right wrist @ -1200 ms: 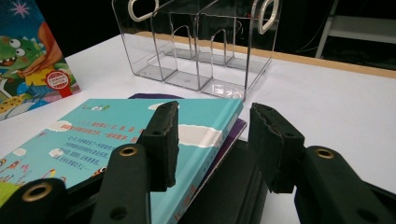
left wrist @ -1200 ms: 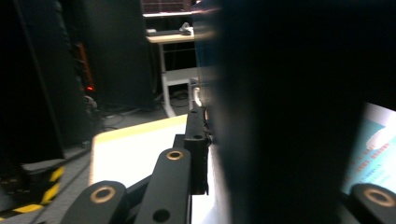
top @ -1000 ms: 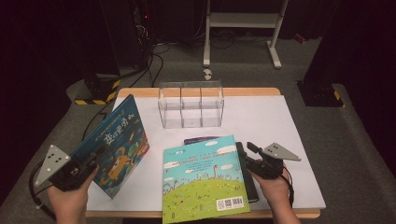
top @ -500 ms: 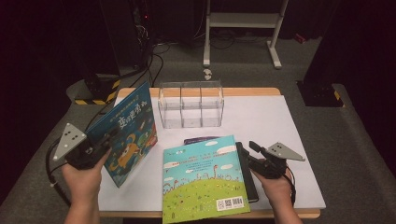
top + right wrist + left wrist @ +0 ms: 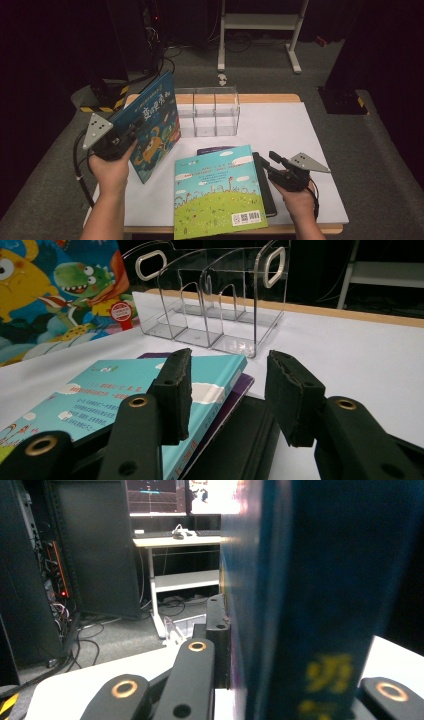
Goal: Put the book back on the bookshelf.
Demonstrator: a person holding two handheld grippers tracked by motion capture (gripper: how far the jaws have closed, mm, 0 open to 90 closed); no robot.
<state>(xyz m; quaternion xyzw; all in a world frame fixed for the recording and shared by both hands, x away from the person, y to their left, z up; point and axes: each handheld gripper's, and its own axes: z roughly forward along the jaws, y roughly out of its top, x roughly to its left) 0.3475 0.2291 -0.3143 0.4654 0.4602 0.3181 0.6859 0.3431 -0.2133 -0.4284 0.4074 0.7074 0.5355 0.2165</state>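
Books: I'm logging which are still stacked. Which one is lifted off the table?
The dark blue dinosaur picture book, held tilted up by the left gripper. The light blue book lies flat on the stack by the right gripper.

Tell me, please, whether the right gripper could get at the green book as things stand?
Probably yes: the right gripper is open beside the green book, which tops the stack with its right edge exposed. The left gripper holds the blue book well clear.
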